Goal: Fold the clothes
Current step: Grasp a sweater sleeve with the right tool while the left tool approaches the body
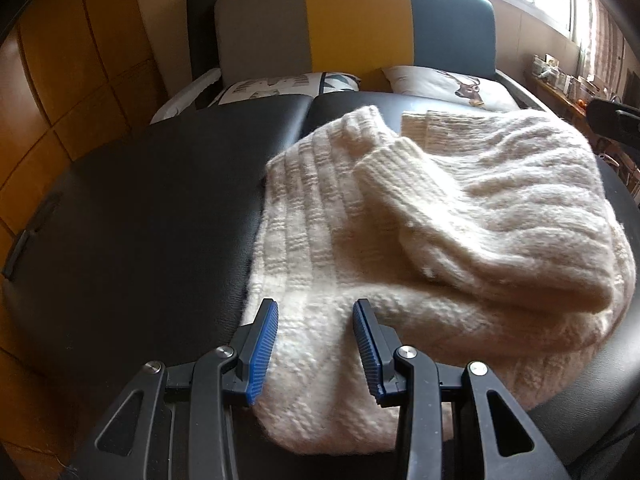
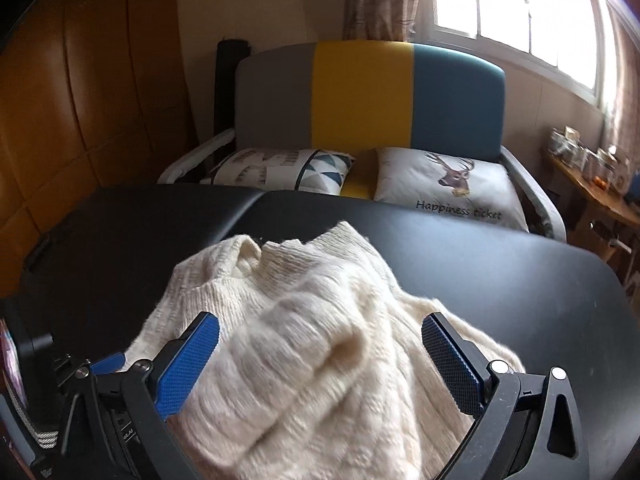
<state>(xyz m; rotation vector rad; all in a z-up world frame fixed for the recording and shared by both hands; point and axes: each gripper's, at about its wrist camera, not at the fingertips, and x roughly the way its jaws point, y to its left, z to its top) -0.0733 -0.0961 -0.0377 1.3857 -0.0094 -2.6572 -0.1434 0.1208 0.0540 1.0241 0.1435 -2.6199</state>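
Lying bunched: chunky cream ribbed-knit sweater [image 1: 420, 232] | smooth black padded table [image 1: 152, 208]

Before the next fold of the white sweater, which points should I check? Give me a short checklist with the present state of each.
1. Left tongs open: ok.
2. Right tongs open: ok.
3. Sweater between the left pads: ok, not yet clamped.
4. Sweater lies flat: not ok, bunched, a sleeve draped over it.
5. Sweater fully on black table: cannot tell, near edge is hidden.
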